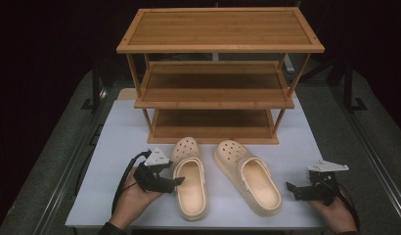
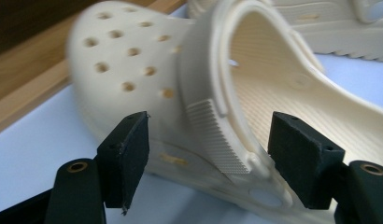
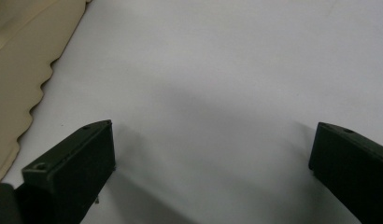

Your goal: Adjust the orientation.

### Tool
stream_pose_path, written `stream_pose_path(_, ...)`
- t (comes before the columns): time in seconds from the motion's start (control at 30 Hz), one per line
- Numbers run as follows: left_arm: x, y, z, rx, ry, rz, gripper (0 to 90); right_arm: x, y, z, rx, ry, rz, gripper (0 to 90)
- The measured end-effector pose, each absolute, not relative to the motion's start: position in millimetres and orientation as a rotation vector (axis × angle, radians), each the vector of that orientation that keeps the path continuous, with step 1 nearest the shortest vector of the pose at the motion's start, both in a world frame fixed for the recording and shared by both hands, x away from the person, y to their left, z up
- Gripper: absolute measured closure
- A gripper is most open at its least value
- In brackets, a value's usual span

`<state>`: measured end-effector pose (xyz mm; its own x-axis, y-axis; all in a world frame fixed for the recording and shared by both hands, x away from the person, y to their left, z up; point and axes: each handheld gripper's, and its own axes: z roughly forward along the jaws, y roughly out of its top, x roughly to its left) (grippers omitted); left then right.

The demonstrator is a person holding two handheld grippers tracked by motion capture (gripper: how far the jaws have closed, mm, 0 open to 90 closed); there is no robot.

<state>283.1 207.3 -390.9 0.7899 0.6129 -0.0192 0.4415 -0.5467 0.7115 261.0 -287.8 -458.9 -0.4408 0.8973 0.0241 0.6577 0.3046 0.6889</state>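
We see the white table top [image 1: 115,147] bare along its left and right edges, the three-tier wooden rack [image 1: 218,73] closing off its far edge. The left cream perforated foam clog [image 1: 189,178] lies near the front edge, beside its pair [image 1: 247,176]. Our left gripper [image 2: 208,154] straddles its side wall, jaws parted, pads not pressing. Our right gripper [image 3: 213,158] stands wide open over bare table near the front right corner.

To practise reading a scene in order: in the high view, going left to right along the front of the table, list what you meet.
Left claw → left clog → right clog → right claw.
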Motion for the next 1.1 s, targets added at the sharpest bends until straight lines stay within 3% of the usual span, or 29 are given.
stream_pose_path(0.23,289.6,232.4,-387.1,2.234,0.833,0.351,32.0,261.1,-287.9,-458.9,1.393,2.214,0.903,0.0)
stream_pose_path(0.67,287.0,234.3,-383.0,2.205,0.814,0.312,31.3,261.0,-287.9,-458.9,1.393,2.213,0.904,0.0)
stream_pose_path(1.1,278.8,271.9,-377.2,2.15,0.871,0.336,13.9,261.0,-287.9,-458.9,1.393,2.213,0.903,0.0)
